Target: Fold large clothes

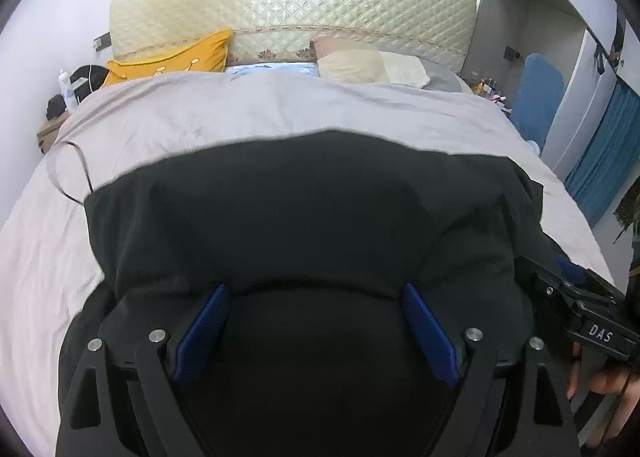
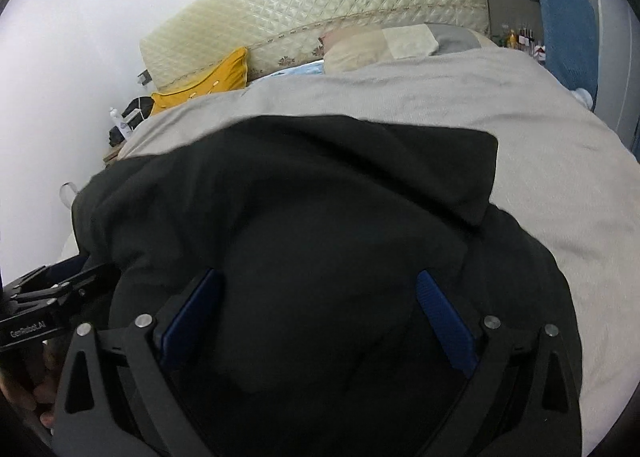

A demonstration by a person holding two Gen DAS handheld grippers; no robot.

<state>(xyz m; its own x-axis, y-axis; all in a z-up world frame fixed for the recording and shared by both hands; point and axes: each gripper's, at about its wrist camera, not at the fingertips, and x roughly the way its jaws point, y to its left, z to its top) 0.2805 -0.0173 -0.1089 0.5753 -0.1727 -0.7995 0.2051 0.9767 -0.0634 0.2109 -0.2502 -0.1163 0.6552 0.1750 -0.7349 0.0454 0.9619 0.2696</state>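
Observation:
A large black garment (image 1: pixel 288 217) lies spread on the grey bed cover (image 1: pixel 168 117), its far edge straight and its near part bunched under both tools. My left gripper (image 1: pixel 316 293) hovers over the near part, open, its blue pads (image 1: pixel 208 321) wide apart with only flat cloth below them. In the right wrist view the same garment (image 2: pixel 320 197) fills the middle, one corner folded over at the right. My right gripper (image 2: pixel 320 277) is open above it, with no cloth pinched between the pads (image 2: pixel 444 321). Each tool's black body shows at the other view's edge (image 1: pixel 592 321) (image 2: pixel 44 305).
A quilted cream headboard (image 1: pixel 288 5) stands at the far end, with a yellow pillow (image 1: pixel 176 57) and a beige pillow (image 1: pixel 352 63) before it. A thin cable (image 1: pixel 76 177) lies on the cover at left. A bottle (image 1: pixel 66 89), a blue chair (image 1: pixel 536 97) and a teal curtain (image 1: pixel 600 161) flank the bed.

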